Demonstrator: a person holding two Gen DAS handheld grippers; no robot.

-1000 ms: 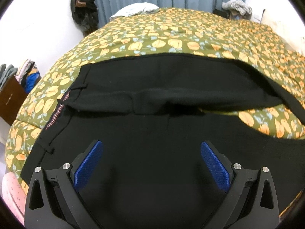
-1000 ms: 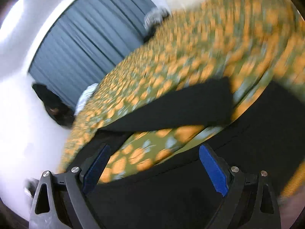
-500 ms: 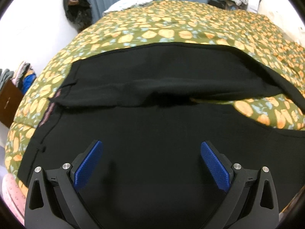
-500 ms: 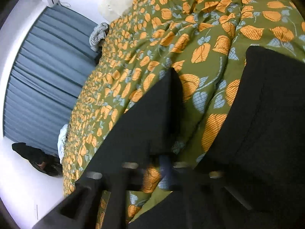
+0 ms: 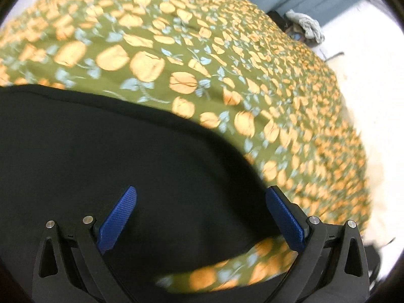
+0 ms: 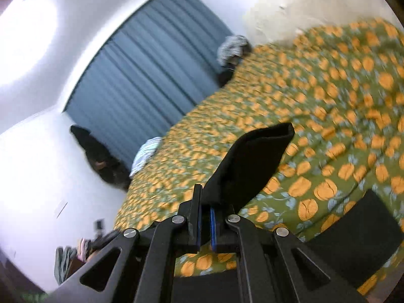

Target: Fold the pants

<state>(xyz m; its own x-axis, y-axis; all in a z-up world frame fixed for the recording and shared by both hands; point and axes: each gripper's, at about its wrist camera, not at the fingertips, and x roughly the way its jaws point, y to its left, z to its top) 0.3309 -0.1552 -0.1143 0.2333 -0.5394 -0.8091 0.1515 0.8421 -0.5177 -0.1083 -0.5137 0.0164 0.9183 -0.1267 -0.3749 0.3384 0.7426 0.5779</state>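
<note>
Black pants [image 5: 101,156] lie spread on the floral bedspread [image 5: 227,63]. Right gripper [image 6: 205,223] is clamped on one leg end [image 6: 252,161], which stands lifted off the bed. Left gripper [image 5: 199,217] hovers wide, holding nothing, over the cloth. Judgement: carry the leg across to lie on the other, edges matched, left pinning the fabric. No readable writing or labels.

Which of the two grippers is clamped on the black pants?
The right gripper: its blue pads are shut on a lifted leg end of the black pants. The left gripper hangs open above the cloth, gripping nothing.
</note>
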